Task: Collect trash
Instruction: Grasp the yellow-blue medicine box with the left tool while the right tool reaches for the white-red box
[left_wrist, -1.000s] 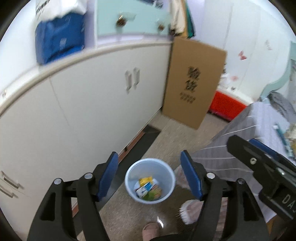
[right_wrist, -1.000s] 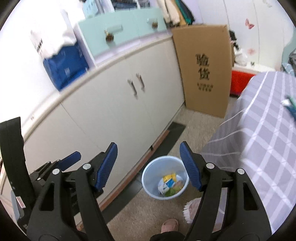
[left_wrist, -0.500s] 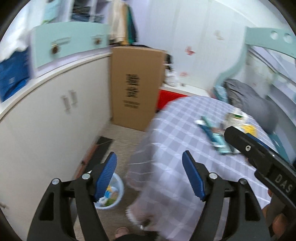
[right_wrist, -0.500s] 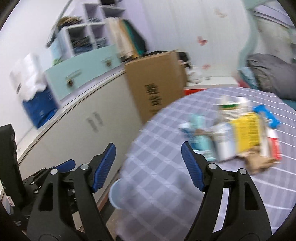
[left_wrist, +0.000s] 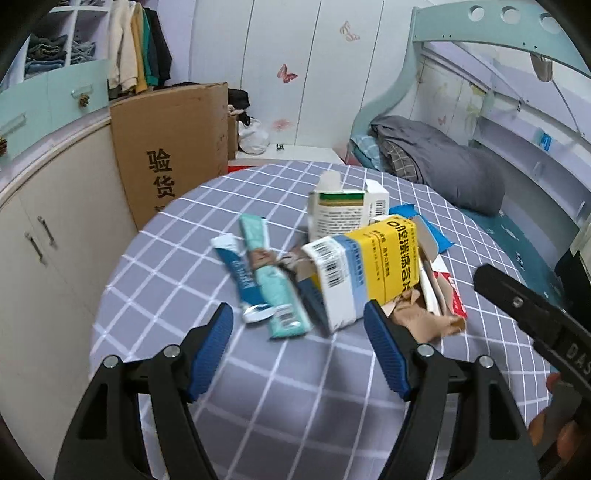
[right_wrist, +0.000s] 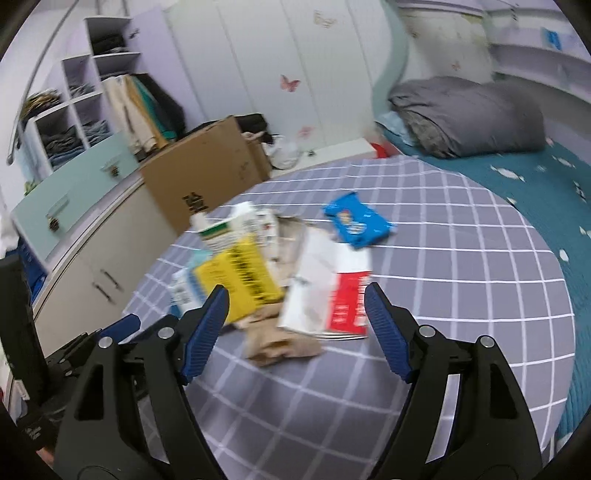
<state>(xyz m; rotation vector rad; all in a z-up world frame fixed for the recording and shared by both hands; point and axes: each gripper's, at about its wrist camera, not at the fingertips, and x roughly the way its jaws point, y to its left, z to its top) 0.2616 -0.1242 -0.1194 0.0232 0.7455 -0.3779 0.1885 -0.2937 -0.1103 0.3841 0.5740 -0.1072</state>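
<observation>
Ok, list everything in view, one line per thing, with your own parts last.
yellow box: 1, yellow, white and blue, middle of the pile on the table
green-striped box: 1, white and green, behind the yellow box
teal packet: 1, teal, left of the pile
dark blue packet: 1, blue and white, beside the teal packet
blue wrapper: 1, blue, far side of the pile
red and white box: 1, flattened, right of the pile
crumpled brown paper: 1, tan, near edge
table: 1, grey checked cloth
cardboard box: 1, brown, against the cabinets
left tool: 1, black and blue, open
right tool: 1, black and blue, open
</observation>
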